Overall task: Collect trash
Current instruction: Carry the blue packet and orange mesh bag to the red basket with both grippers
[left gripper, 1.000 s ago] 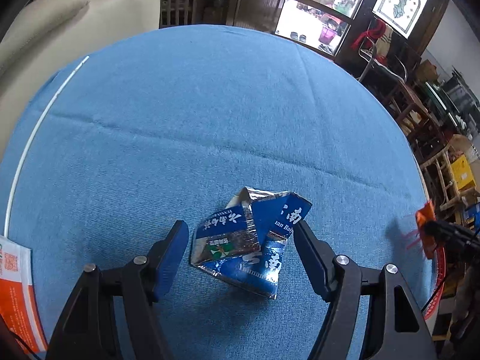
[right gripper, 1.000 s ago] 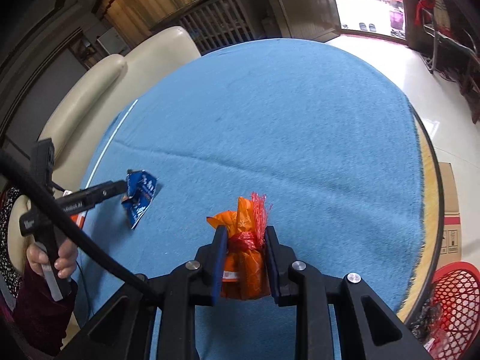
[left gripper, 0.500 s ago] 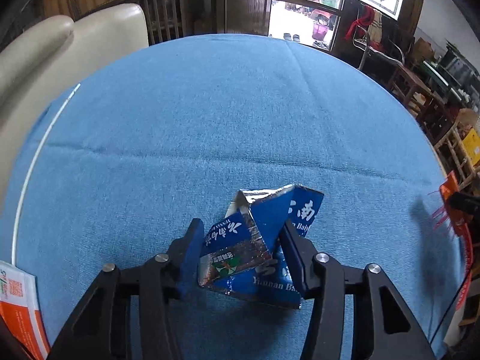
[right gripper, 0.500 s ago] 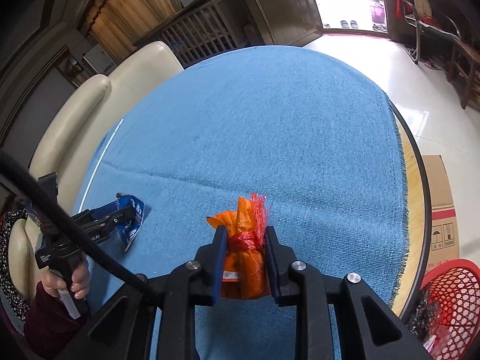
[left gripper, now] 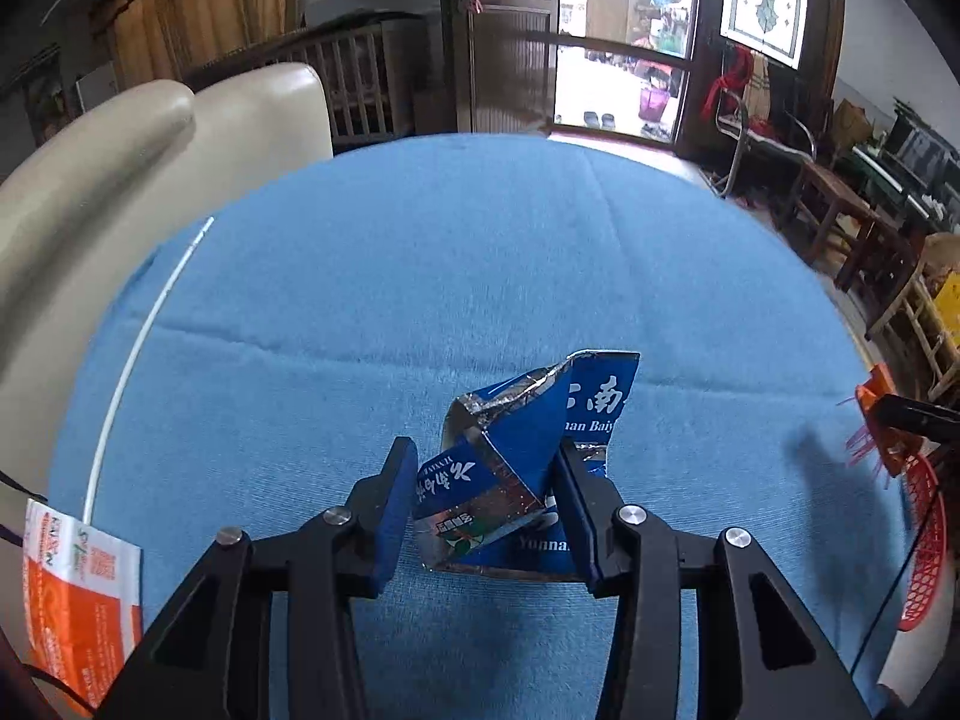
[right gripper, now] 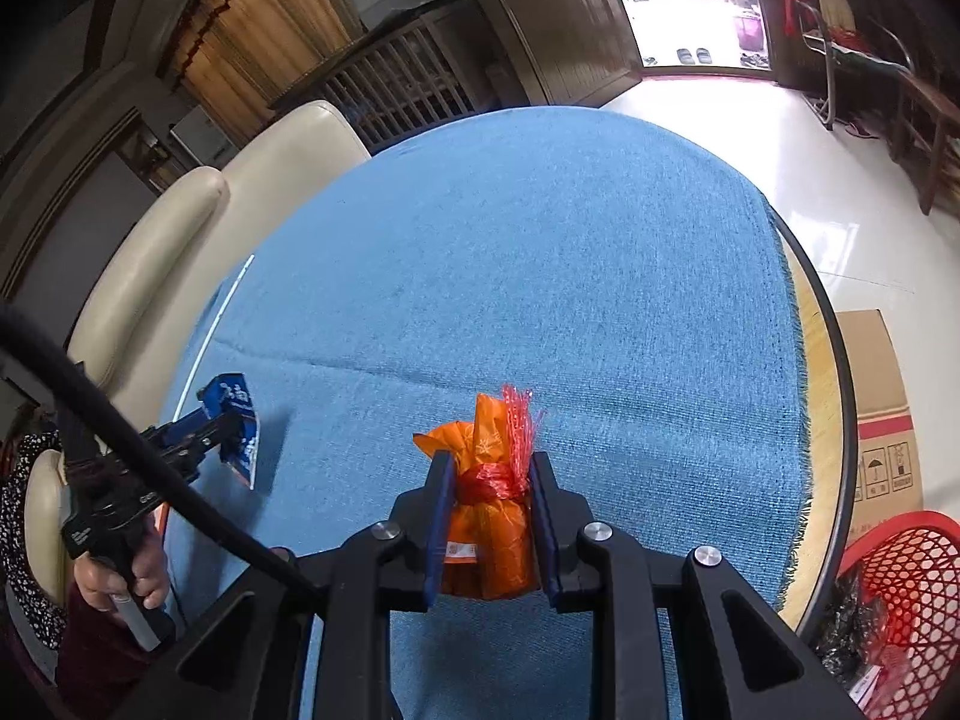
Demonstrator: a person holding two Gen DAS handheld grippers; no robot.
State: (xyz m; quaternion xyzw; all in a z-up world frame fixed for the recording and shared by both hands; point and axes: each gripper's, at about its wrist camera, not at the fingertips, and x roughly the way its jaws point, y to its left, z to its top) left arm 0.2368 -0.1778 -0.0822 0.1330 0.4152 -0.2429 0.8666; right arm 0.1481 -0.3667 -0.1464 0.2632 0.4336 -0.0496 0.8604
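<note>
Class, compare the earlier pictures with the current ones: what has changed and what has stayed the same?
The left gripper closed around the crumpled blue carton, its jaws closing further now, and lifted it off the blue tablecloth. The right gripper stayed clamped on the orange bag, barely moving.

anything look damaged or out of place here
The blue carton between the left gripper pads is crushed and torn open, silver lining showing; the jaws are closing on it. The right gripper is shut on a tied orange bag. An orange and white packet hangs over the tablecloth edge.
</note>
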